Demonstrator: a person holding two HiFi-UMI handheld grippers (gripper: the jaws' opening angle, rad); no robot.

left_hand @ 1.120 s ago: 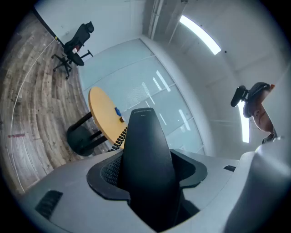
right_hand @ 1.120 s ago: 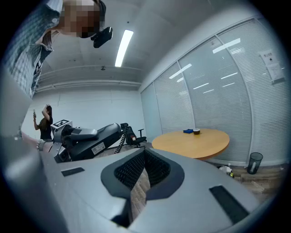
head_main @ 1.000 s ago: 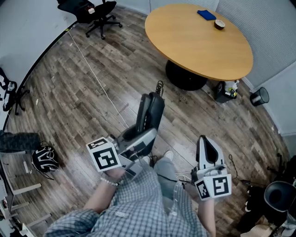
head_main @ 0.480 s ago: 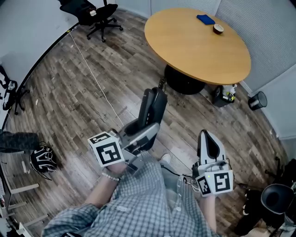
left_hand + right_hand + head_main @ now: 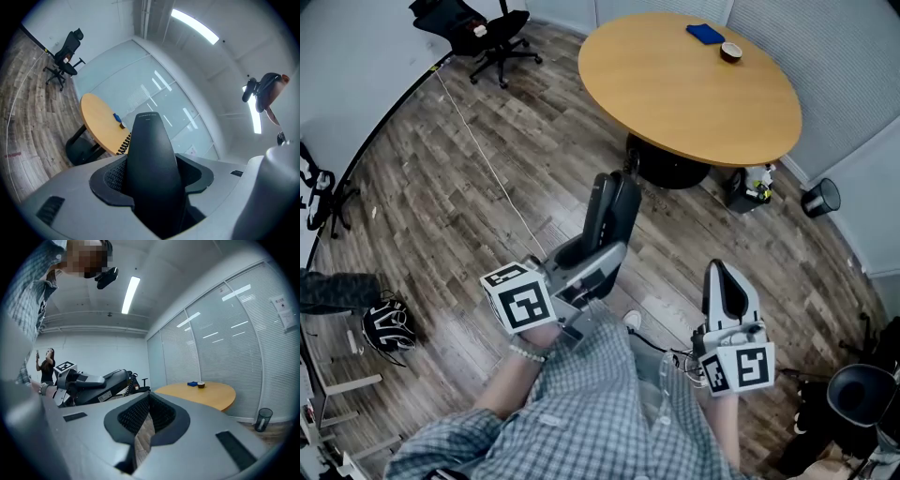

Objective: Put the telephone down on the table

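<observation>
Telephone (image 5: 612,211) is off the surface, carried in the air over the wood floor. It sits near the middle of the head view, well short of the round surface (image 5: 675,94) at the far right. The left hand-held gripper (image 5: 592,265) has it clamped with the jaws spread wide. In the left gripper view the black body (image 5: 150,164) fills the gap and both pads press its sides. The right hand-held gripper (image 5: 724,281) has its jaws drawn together with nothing between them, only floor showing past the pads (image 5: 161,411).

Handling, as a judgement:
- Hard moulded plastic, stiff, probably light to moderate weight.
- The smooth shell could slip or pivot in the pads if tilted fast.
- It stands tall past the jaws, so expect some lever effect at set-down.
- The coiled cord (image 5: 123,144) trails off the far end and may snag or tug.
- The best hold is where it is now, across the narrow sides low on the body. Keep the long axis steady and lay it flat.

The surface is mostly bare. A blue item (image 5: 705,33) and a small round object (image 5: 731,51) sit at its far edge, so the near side is free.

Versus a second ago, the telephone's tip and the left gripper's marker cube sit slightly higher in frame. The surface's near edge is closer to the telephone. The grip is unchanged and the right gripper has barely moved.
</observation>
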